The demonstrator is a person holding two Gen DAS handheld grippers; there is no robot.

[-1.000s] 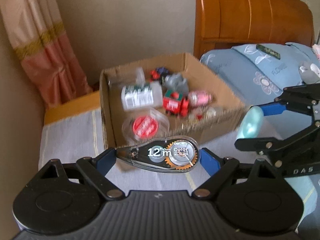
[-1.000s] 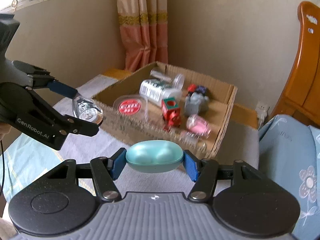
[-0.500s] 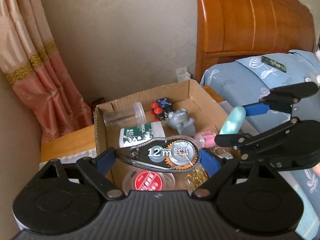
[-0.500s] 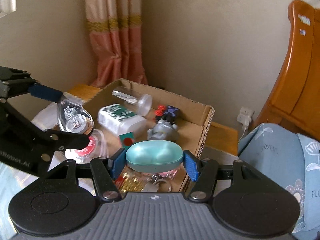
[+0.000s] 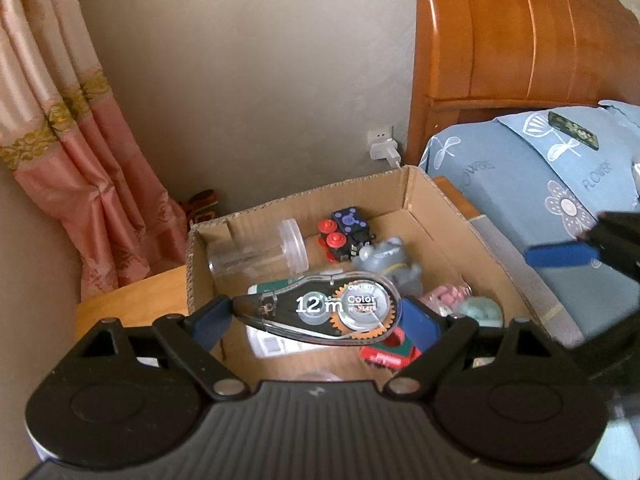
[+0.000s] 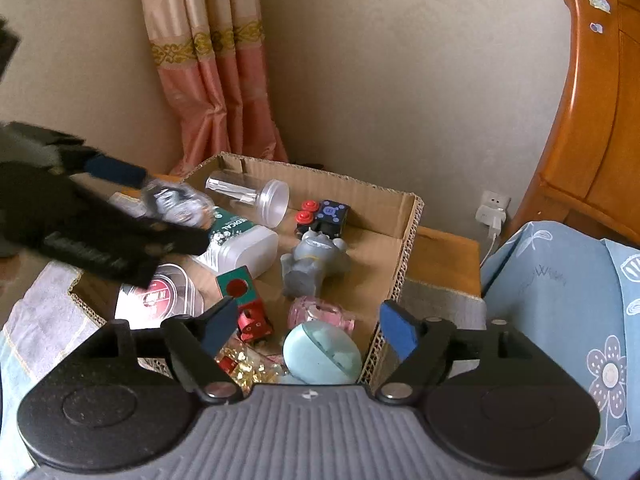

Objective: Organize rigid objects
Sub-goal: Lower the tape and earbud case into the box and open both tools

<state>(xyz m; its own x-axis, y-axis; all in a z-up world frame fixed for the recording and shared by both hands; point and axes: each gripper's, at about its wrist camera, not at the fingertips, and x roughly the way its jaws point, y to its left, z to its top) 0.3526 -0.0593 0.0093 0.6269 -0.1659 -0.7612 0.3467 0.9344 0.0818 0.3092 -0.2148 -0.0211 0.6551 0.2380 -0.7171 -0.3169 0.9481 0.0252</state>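
Observation:
My left gripper (image 5: 316,316) is shut on a clear correction tape dispenser (image 5: 320,312) marked "12 m" and holds it above the open cardboard box (image 5: 432,196). My right gripper (image 6: 308,322) is open and empty above the box's near right corner (image 6: 400,276). A teal oval case (image 6: 322,354) lies in the box just below it; it also shows in the left wrist view (image 5: 480,310). The left gripper with the dispenser (image 6: 176,200) shows blurred at the left of the right wrist view.
The box holds a clear jar (image 6: 256,196), a white medical bottle (image 6: 240,244), a grey figurine (image 6: 314,264), a red toy train (image 6: 246,304), a round red-labelled tin (image 6: 160,296), a dark cube (image 6: 332,216) and a pink item (image 6: 320,314). A bed (image 6: 560,300) and wooden headboard (image 5: 520,60) stand to the right.
My right gripper opened and let go of the teal case, which now lies in the box. Both grippers moved forward over the box. The left still holds the tape dispenser.

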